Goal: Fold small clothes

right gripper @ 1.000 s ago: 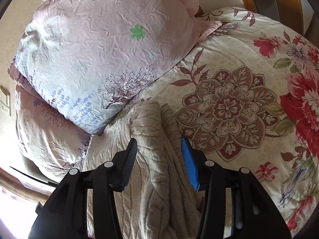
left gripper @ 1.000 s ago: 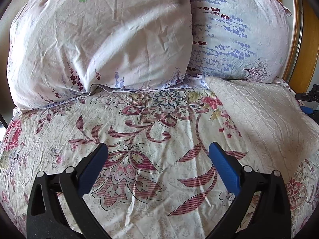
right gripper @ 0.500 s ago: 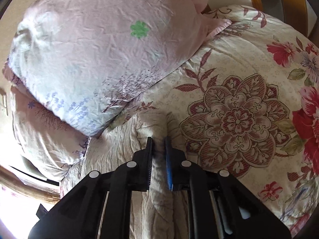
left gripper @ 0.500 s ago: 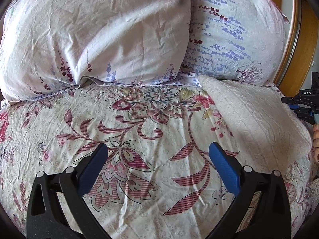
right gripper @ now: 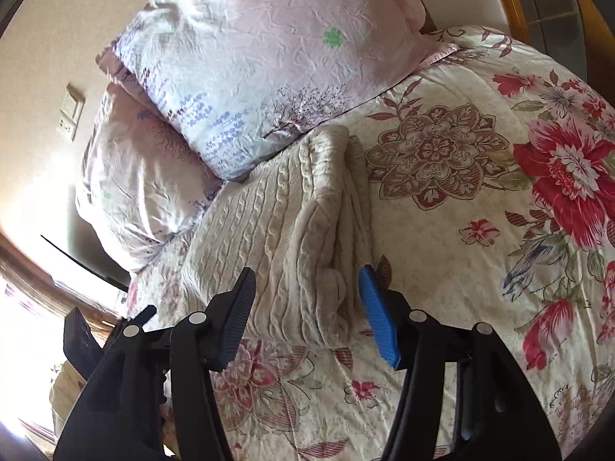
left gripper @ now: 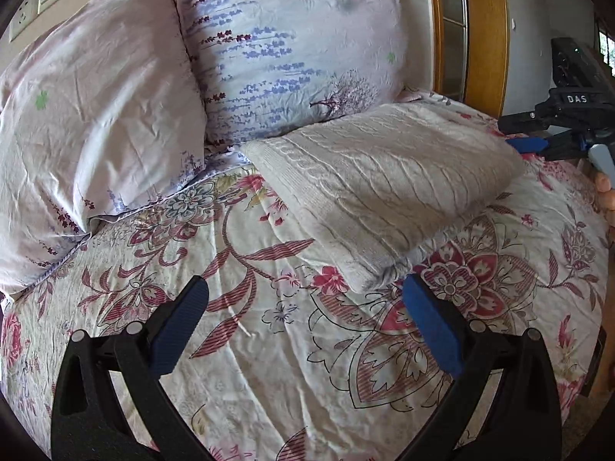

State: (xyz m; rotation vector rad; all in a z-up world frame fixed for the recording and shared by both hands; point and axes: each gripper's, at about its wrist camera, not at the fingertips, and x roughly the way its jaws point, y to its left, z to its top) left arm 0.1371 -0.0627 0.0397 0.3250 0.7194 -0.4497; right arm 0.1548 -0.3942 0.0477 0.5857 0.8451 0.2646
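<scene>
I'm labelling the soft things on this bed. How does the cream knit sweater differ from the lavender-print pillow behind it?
The cream knit sweater is plain, with a raised cable texture; the lavender-print pillow is smooth, wrinkled cloth printed with purple sprigs. The sweater lies low, folded in layers on the floral bedspread; the pillow is plump and propped up. The sweater looks smaller. Both are pale and soft, and they meet at the sweater's far edge.

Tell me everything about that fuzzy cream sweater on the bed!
The cream cable-knit sweater looks soft and thick, with rope-like ridges running along it. It is folded into a chunky bundle, layers stacked at its near edge. It lies on the flowery bedspread, its far end against the lavender-print pillow. Neither open gripper is holding it.
</scene>
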